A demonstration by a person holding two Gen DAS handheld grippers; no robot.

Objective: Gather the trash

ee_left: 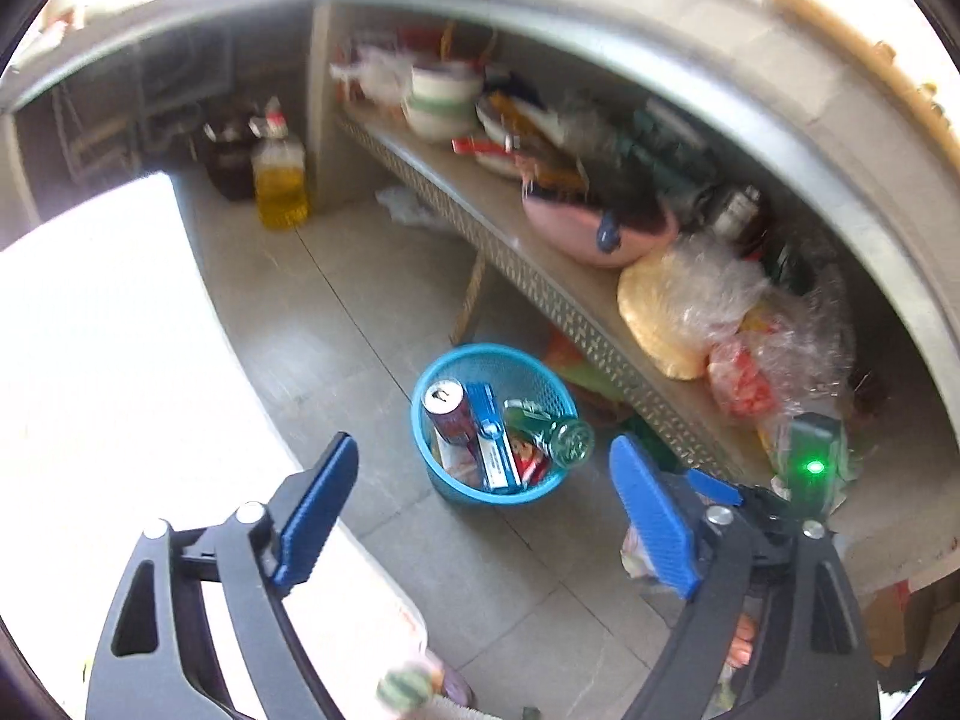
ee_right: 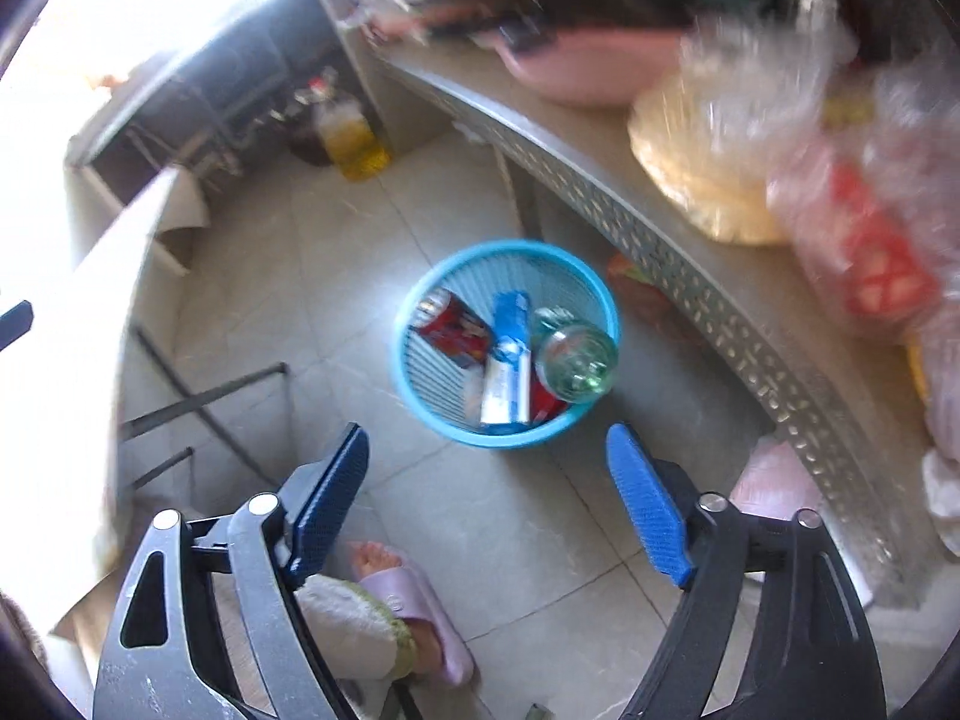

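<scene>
— Where has the rubbish ended up?

— In the blue basket on the tiled floor, just beside the metal shelf. Inside there is a red can leaning on the left wall, a blue and white box standing in the middle, and a green glass bottle tilted on the right with its base up over the rim. There is a red wrapper low down between the box and the bottle (I cannot read what it is).

— And the two grippers?

— Both hang above the floor on the near side of the basket, apart from it. The left gripper has its blue fingers spread wide with nothing between them. The right gripper is the same, jaws wide apart and bare.

— What else is around?

— A pink basin and clear plastic bags sit on the shelf, well above the basket. A yellow oil bottle stands on the floor further back. In the right wrist view, a foot in a lilac slipper rests on the tiles under the right gripper.
</scene>
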